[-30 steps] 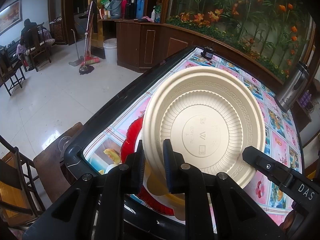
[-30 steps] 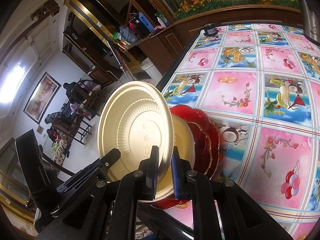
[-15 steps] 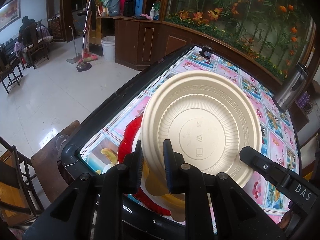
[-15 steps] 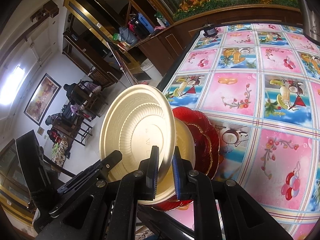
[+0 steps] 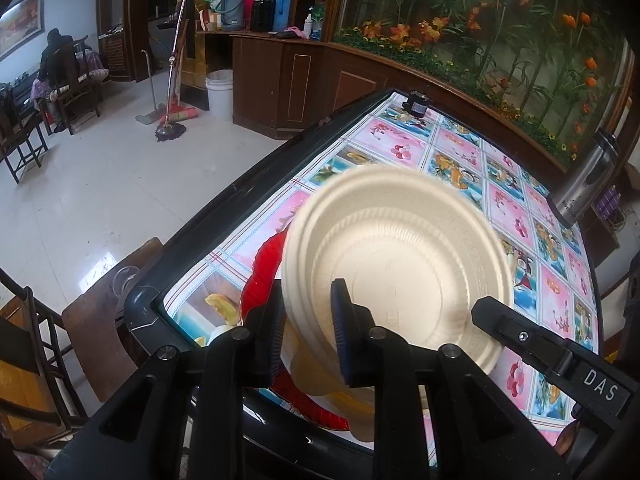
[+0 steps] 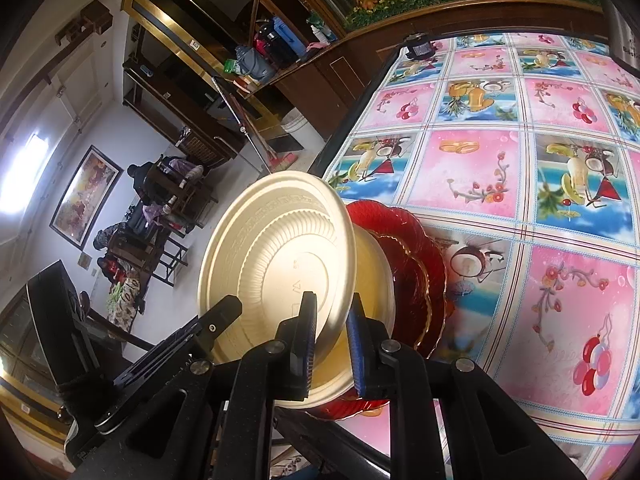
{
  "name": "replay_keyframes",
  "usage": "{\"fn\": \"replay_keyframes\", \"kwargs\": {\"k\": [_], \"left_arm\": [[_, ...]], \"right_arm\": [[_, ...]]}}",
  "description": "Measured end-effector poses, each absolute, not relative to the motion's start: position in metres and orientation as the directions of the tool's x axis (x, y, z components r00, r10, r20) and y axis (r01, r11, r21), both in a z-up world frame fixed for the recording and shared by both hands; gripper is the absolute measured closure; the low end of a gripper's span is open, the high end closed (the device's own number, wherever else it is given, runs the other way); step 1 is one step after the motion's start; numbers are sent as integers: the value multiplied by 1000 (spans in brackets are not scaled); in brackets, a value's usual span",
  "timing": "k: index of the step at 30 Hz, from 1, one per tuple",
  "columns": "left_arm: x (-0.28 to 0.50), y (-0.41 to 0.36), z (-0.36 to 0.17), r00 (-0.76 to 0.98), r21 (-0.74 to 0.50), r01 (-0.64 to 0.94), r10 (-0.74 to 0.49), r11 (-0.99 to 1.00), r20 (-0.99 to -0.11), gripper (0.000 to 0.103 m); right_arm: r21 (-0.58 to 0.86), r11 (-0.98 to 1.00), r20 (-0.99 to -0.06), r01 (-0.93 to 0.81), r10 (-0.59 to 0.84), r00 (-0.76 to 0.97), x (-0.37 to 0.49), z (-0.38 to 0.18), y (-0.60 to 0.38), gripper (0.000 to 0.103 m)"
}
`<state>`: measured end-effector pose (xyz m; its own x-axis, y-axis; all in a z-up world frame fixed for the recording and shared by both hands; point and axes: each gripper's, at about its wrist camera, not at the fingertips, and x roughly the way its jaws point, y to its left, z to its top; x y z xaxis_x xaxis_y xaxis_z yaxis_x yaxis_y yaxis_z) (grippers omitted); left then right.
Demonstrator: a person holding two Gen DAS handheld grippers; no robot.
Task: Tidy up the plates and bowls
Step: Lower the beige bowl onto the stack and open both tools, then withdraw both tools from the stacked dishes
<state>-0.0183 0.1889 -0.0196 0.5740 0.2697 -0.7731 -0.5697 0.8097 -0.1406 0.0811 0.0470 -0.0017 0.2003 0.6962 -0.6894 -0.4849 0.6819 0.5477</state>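
Note:
A cream ribbed plate [image 5: 396, 264] is held tilted, underside toward the cameras, over a stack near the table's left corner. My left gripper [image 5: 308, 328] straddles its lower rim with the jaws spread wider than the rim. My right gripper [image 6: 330, 336] also straddles the plate's [image 6: 276, 268] rim, jaws parted with a gap on one side. Below lie another cream plate [image 6: 372, 280] and a red glass plate [image 6: 416, 276]; the red plate [image 5: 264, 264] peeks out left of the held plate in the left wrist view.
The table [image 6: 500, 152] has a pink and blue fruit-pattern cloth and a black rim [image 5: 240, 196]. A steel flask [image 5: 588, 184] stands at the far right edge. A small dark jar [image 6: 418, 46] sits at the far corner. A wooden chair [image 5: 100, 320] stands by the near corner.
Both grippers' jaws have opened around the cream plate's rim. The plate has tipped flatter and sunk toward the stack.

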Motion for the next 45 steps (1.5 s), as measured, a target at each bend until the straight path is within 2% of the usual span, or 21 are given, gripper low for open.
{"fn": "replay_keyframes", "kwargs": {"k": [3, 5, 7, 9, 13, 15, 18, 23, 27, 31, 35, 37, 42, 45], "left_arm": [[-21, 189, -18, 576, -140, -573, 275, 807, -770, 56], [-23, 189, -16, 581, -133, -578, 292, 805, -760, 53], [-25, 188, -14, 586, -135, -578, 295, 805, -754, 44], [-27, 189, -11, 594, -140, -580, 299, 802, -747, 40], [-29, 184, -7, 595, -124, -582, 318, 803, -738, 40], [-33, 181, -7, 605, -127, -573, 313, 810, -732, 38], [-37, 175, -5, 614, -115, -562, 320, 819, -722, 35], [-46, 167, -1, 644, -122, -544, 319, 830, -696, 21], [-50, 159, 1, 653, -102, -528, 326, 843, -684, 18], [-52, 156, -5, 642, -97, -520, 313, 849, -700, 11], [-52, 152, -7, 640, -92, -505, 300, 858, -708, 9], [-52, 149, -8, 636, -87, -500, 297, 862, -712, 0], [-50, 143, -11, 649, -123, -448, 228, 886, -726, 0], [-51, 140, -13, 654, -127, -447, 226, 886, -722, 0]], "right_arm": [[538, 684, -697, -492, 690, 196, 79, -1, 49, 76], [537, 684, -698, -494, 689, 197, 78, -1, 49, 68], [536, 682, -695, -497, 691, 199, 77, 1, 48, 65], [533, 683, -693, -499, 691, 205, 76, 4, 47, 53], [520, 677, -667, -521, 703, 246, 71, 16, 40, 43], [512, 670, -653, -537, 710, 263, 68, 22, 37, 26], [466, 663, -638, -587, 711, 296, 59, 33, 32, 15], [357, 689, -629, -631, 677, 383, 49, 44, 19, 3], [263, 696, -632, -668, 647, 427, 42, 46, 11, 1], [190, 695, -624, -693, 630, 461, 36, 43, -3, 1], [203, 709, -635, -675, 620, 461, 40, 37, -17, 1], [206, 717, -641, -666, 613, 462, 42, 33, -22, 1], [209, 723, -651, -659, 605, 458, 43, 27, -29, 1], [209, 722, -651, -659, 606, 457, 42, 26, -30, 1]]}}
